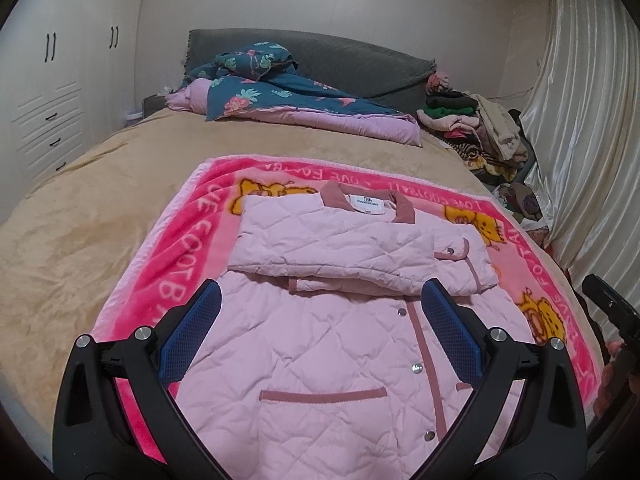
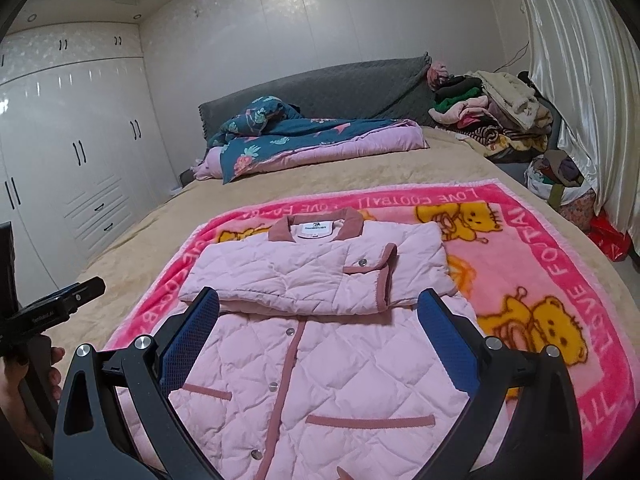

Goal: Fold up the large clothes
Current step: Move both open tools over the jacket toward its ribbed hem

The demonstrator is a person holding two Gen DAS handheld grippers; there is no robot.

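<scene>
The left gripper (image 1: pixel 320 312) hangs above the near half of a pale pink quilted jacket (image 1: pixel 332 344), its blue-padded fingers (image 1: pixel 450 332) spread wide with nothing between them; the right gripper (image 2: pixel 318 320) is likewise released, poised over the same garment from slightly further right. The jacket lies directly ahead of and beneath both claws, front side up, its snap buttons and dusty-rose placket running away from the fingers. Both sleeves are folded across the chest just beyond the fingertips, the right-hand cuff (image 2: pixel 382 276) lying on top with its rose trim and a snap showing. Past them sits the rose collar (image 2: pixel 316 226) with a white label. Two trimmed pockets lie below the fingers, nearest the cameras. Under the jacket is a bright pink fleece blanket (image 2: pixel 560 292) printed with yellow bears and lettering, spread on a tan bed cover (image 1: pixel 80 216). Far ahead of the claws, against a grey headboard (image 1: pixel 352 64), lies a bunched teal floral quilt (image 1: pixel 288 96); to its right is a heap of mixed clothes (image 2: pixel 496 112) beside cream curtains (image 2: pixel 580 80). White wardrobes (image 2: pixel 68 140) stand off to the left. In the right wrist view the handle of the left gripper shows at the left edge, held in a hand (image 2: pixel 16 376).
</scene>
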